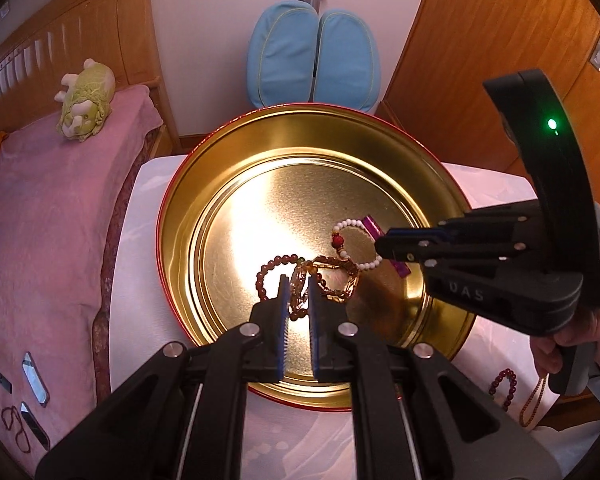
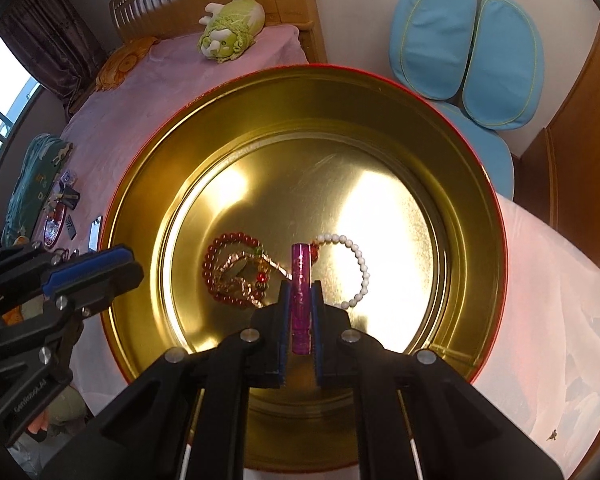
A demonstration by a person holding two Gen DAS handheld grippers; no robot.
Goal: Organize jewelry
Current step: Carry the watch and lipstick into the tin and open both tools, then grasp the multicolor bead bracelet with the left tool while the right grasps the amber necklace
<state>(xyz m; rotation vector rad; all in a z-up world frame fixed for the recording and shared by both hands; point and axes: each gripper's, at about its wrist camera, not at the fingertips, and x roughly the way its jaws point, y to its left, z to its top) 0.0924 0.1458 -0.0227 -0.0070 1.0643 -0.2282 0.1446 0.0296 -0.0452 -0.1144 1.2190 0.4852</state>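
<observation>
Jewelry is what both of my hands are bringing to the round gold tin [image 1: 180, 216], which sits on a white-covered tabletop [image 1: 140, 280] beside the pink bed [image 1: 52, 208]. From the left wrist view, my left tool [image 1: 299, 280] hangs low over the tin floor with its blue pads nearly together, pinching a thin, pale gold chain piece [image 1: 300, 286]; I judge I hold it this narrowly because the piece is so slight. Below and around it lie a brown bead bracelet [image 1: 268, 270] and a gold link chain [image 1: 342, 280], tangled together, with a white bead bracelet [image 1: 360, 240] just beside them. My right tool [image 1: 384, 246] reaches in from the right, a purple tube [image 1: 374, 230] showing at its tip. More beads [image 1: 504, 384] wait on the tabletop near the hand [image 1: 572, 336] that holds it, so the sorting looks only partly done. From the right wrist view, the right tool [image 2: 300, 300] is clamped narrowly on the purple tube [image 2: 301, 276], which lies lengthwise between the pads and points out over the tin [image 2: 140, 184], its far end above the gap between the red bead bracelet [image 2: 228, 248] and the white bracelet [image 2: 358, 264]. I judge I am lowering it there so it lands clear of the tangle. My left tool [image 2: 112, 260] shows at the left over the tin's rim.
</observation>
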